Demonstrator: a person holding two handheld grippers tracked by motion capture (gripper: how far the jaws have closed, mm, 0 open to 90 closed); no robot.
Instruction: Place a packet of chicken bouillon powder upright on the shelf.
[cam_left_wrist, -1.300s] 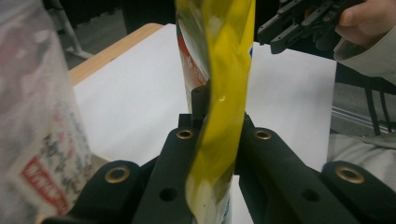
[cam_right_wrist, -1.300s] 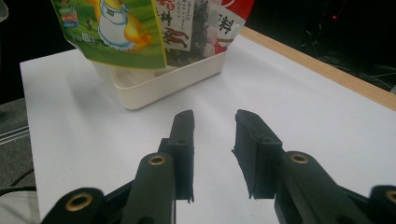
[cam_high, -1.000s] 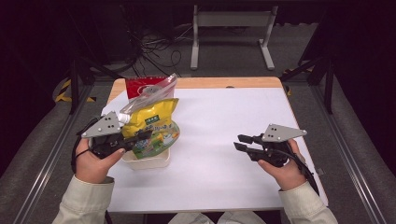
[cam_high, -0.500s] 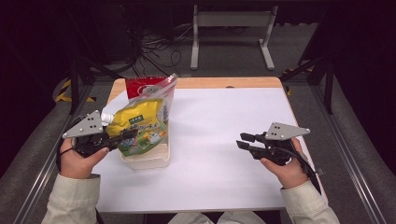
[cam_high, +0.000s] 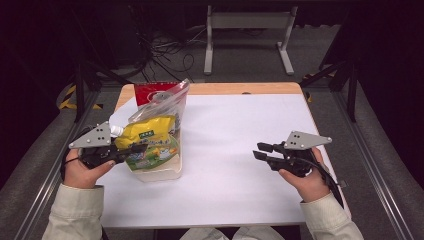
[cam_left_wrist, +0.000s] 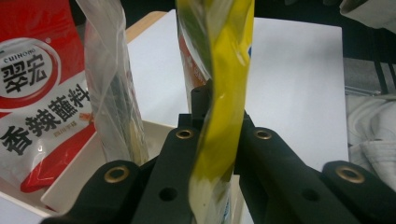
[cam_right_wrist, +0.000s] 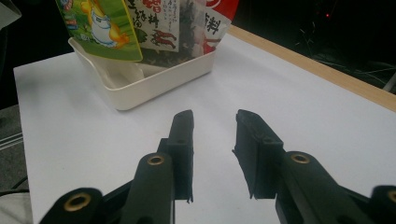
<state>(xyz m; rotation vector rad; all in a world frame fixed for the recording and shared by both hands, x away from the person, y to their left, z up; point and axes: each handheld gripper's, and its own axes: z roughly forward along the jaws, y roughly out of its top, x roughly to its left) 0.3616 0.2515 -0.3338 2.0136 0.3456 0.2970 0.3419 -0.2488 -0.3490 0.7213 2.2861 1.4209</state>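
The left gripper has its jaws tight on the yellow pouch, lifted partly out of the white tray; the right gripper waits, jaws apart and empty; the pouch is not yet set on the tabletop

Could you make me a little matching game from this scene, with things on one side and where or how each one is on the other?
Things:
1. yellow pouch
2. red packet
3. white tray
4. right hand-held gripper

States:
a. open, with nothing between its jaws
b. pinched by the left hand-held gripper
c. holds the packets
d. stands at the tray's far end

Pairs: 1-b, 2-d, 3-c, 4-a
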